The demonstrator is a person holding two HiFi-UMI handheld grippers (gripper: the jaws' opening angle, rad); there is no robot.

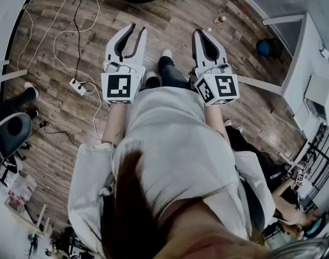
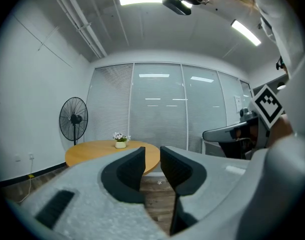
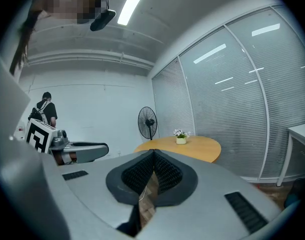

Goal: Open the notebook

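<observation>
Closest to the head camera are the person's hair and white top [image 1: 170,144]. Beyond them are dark trousers [image 1: 172,75], with the feet on the wooden floor [image 1: 56,112]. Both arms reach forward from the waist, each holding a gripper that points roughly level and away from the body.

The left gripper [image 1: 138,28] has its marker cube [image 1: 122,87] facing up. In the left gripper view its jaws are spread, with a clear gap and nothing between them; only floorboards show through. The right gripper [image 1: 204,32], just to the right and apart from the left one, carries its own cube [image 1: 218,89]. In the right gripper view its jaws are pressed together at the tips and pinch nothing.

On the floor to the left of the left gripper lies a white power strip [image 1: 78,86], with cables looping away toward the far side. An office chair [image 1: 12,135] stands at the near left edge. A small bottle [image 1: 220,20] sits on the boards at the far right.

Farther off is a round wooden counter [image 2: 100,153] with a small pot of white flowers [image 2: 121,140] on it. A standing fan [image 2: 73,120] is to its left by the white wall, and a glass wall with closed blinds [image 2: 157,106] is behind it. Another person [image 3: 45,110] stands far off at the left of the right gripper view.

Where the notebook lies cannot be told from any view.
</observation>
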